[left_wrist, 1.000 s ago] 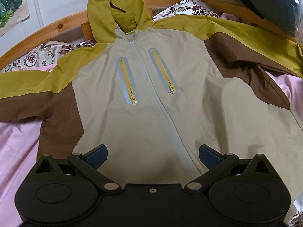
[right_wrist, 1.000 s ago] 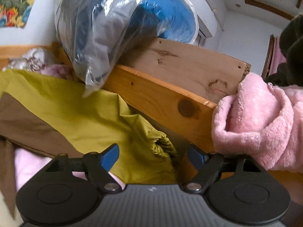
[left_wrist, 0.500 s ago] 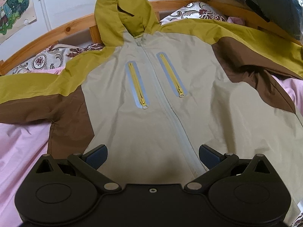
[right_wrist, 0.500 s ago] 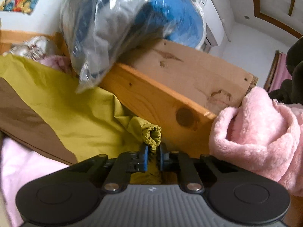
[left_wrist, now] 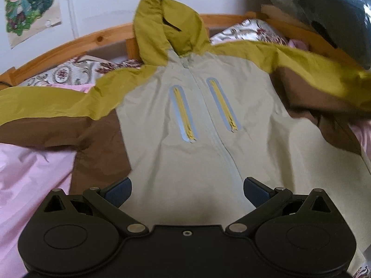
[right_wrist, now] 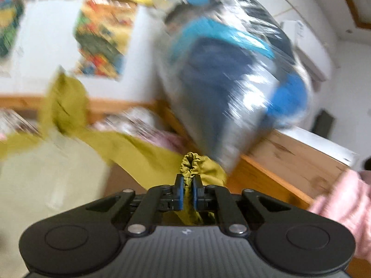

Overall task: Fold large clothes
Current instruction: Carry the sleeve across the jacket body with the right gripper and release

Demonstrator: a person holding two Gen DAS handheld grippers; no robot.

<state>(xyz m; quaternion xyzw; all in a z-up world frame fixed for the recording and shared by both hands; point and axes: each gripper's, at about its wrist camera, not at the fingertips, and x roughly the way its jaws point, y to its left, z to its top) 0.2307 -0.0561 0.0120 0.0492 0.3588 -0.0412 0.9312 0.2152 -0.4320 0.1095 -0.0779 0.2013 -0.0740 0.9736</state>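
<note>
**Sleeve cuff pinched, jacket spread on the bed**

Around you: a wooden bed frame (left_wrist: 109, 31) curves behind the jacket, with patterned pillows (left_wrist: 69, 74) against it at 10 and 1 o'clock. A bulky clear plastic bag (right_wrist: 231, 69) stuffed with blue and grey fabric sits on the frame at 1 o'clock — right beside the raised sleeve. A fluffy pink blanket (right_wrist: 343, 206) hangs at 3 o'clock in the right wrist view, and posters (left_wrist: 30, 11) are on the wall.

The jacket (left_wrist: 197, 139) lies face up on the pink sheet (left_wrist: 27, 180), zipped, hood (left_wrist: 167, 27) propped against the frame at 12 o'clock. Beige body, olive shoulders, brown underarms, two yellow chest zips.

Your right hand-held gripper (right_wrist: 187, 192) has just been closing and now pinches the gathered olive sleeve cuff (right_wrist: 191, 164) — the sleeve is lifted off the bed. Your left hand-held gripper (left_wrist: 186, 191) hangs wide over the hem, holding nothing.
</note>
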